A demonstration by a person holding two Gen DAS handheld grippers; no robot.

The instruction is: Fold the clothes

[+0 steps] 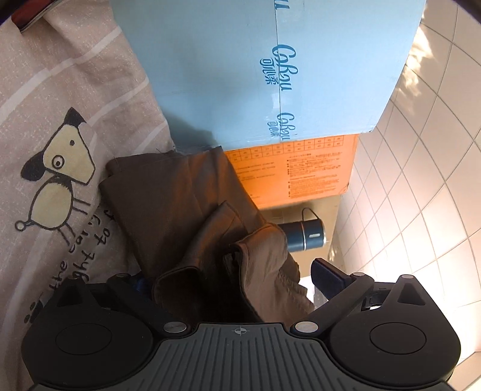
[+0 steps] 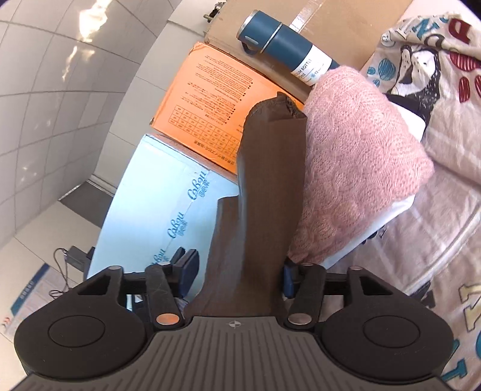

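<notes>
A brown garment (image 1: 186,204) lies bunched between the fingers of my left gripper (image 1: 231,282), on a beige sheet with a dog print (image 1: 60,168). The left jaws stand wide; the right fingertip (image 1: 326,275) shows and the left one is hidden under cloth. In the right wrist view the same brown garment (image 2: 264,186) runs as a long folded strip up between the fingers of my right gripper (image 2: 237,270), whose jaws also stand apart around it. A folded pink knit (image 2: 357,156) lies right beside the strip.
A light blue carton (image 1: 240,66), an orange box (image 1: 300,171) and a dark blue bottle (image 1: 306,234) stand along the white tiled wall (image 1: 421,150). In the right wrist view a printed cartoon cloth (image 2: 421,60) lies at the far right, a brown carton (image 2: 330,24) behind the bottle (image 2: 285,42).
</notes>
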